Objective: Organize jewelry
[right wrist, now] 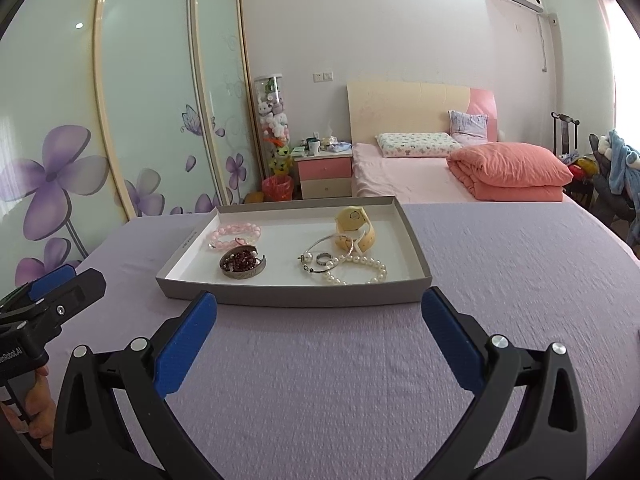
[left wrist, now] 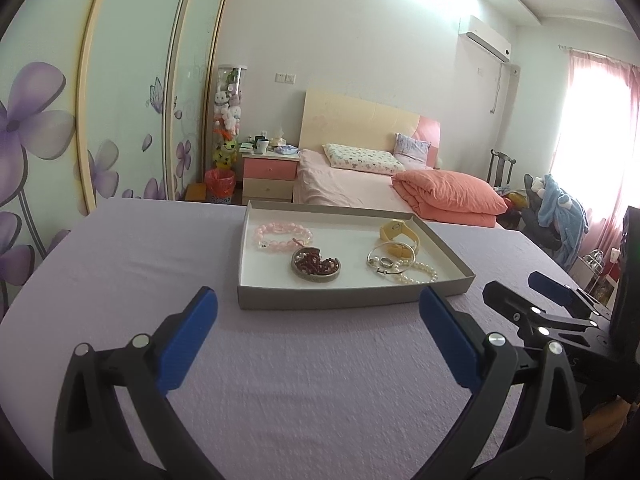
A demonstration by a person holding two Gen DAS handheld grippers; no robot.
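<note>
Both grippers, left [left wrist: 318,340] and right [right wrist: 319,342], hang spread wide, empty, near tray [right wrist: 416,236] on lavender worktop [right wrist: 520,280]. Bracelets, pearls [right wrist: 360,270], watch [right wrist: 354,226] already inside tray: fits finished sort or one pending.

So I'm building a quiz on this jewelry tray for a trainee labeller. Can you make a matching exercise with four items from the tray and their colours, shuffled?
Items:
1. bead bracelet at the tray's far left
2. watch at the far right
3. pearl strand at the near right
4. beads in the silver bangle

Colours:
A. dark red
B. pale yellow
C. pink
D. white

Pairs: 1-C, 2-B, 3-D, 4-A

All four lie inside the grey tray on the lilac cloth.
</note>
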